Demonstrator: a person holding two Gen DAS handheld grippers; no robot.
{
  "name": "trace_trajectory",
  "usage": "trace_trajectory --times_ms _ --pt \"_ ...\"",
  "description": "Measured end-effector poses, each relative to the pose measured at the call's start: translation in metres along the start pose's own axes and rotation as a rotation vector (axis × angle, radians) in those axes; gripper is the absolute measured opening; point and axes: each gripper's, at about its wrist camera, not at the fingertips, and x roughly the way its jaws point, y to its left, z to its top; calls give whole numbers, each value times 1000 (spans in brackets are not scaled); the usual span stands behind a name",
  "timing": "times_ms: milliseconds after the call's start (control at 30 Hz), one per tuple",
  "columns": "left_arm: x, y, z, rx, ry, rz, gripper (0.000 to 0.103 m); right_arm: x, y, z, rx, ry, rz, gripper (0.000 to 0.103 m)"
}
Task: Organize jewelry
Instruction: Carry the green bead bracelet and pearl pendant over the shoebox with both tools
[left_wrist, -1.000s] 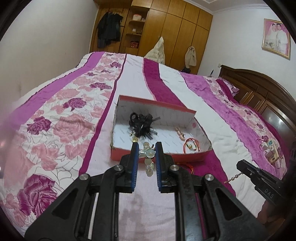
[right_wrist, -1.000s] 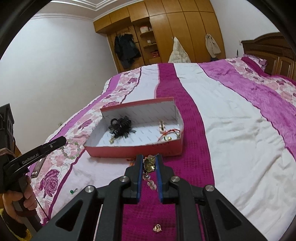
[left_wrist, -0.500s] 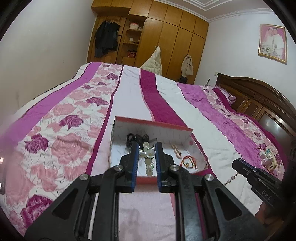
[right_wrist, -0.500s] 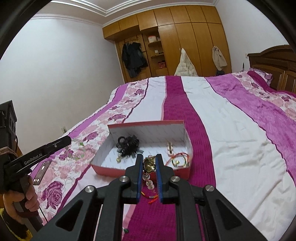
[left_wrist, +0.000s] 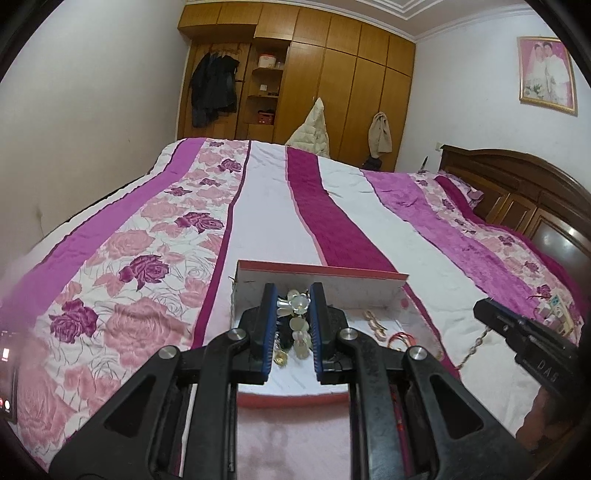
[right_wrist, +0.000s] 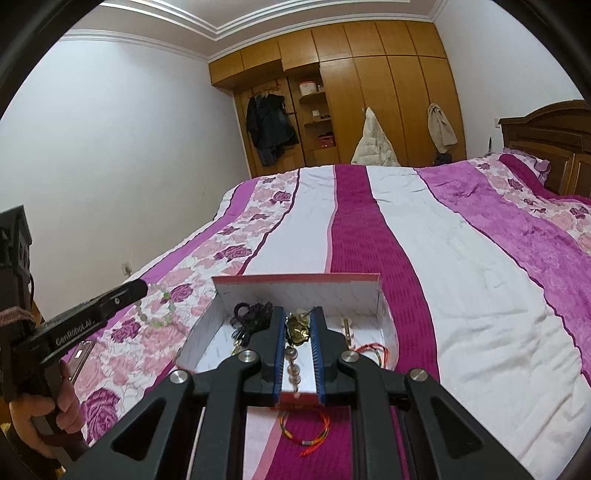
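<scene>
A wide bed covered by a striped quilt of white, magenta and rose-patterned pink bands (left_wrist: 332, 192) fills both views; on it rests a shallow open cardboard box, red outside and white inside (right_wrist: 295, 286), lying across the dark magenta stripe and the white band beside it.

The left gripper (left_wrist: 293, 314) hangs above the box interior, its blue-padded jaws closed to a narrow gap on a pearly white flower-shaped ornament with a string of pale discs dangling below it (left_wrist: 297, 304); in the right wrist view its beads hang from the tip out over the rose-patterned band, left of the box.

The right gripper (right_wrist: 298, 328) is likewise over the box, just inside the near wall, jaws pinched on a gold-coloured pendant with a short drop of silvery beads (right_wrist: 297, 328) — the beads trail down between the fingers toward the box floor.

Inside the box lie a black tangled hair tie (right_wrist: 251, 314) at the left, a small pale gold clasp piece (right_wrist: 347, 326) toward the right, and a red cord bracelet (right_wrist: 373, 350) in the near right corner; outside, on the magenta stripe just before the near wall, sits a multicoloured braided cord bracelet (right_wrist: 306, 430).
</scene>
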Motion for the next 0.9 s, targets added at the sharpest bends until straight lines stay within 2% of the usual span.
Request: trace_trajectory --times_ms 367,900 --pt "40 7 -9 7 18 17 9 47 -11 4 15 9 -29 15" --pt "102 19 -47 -11 169 39 9 121 -25 -34 34 171 -59 15"
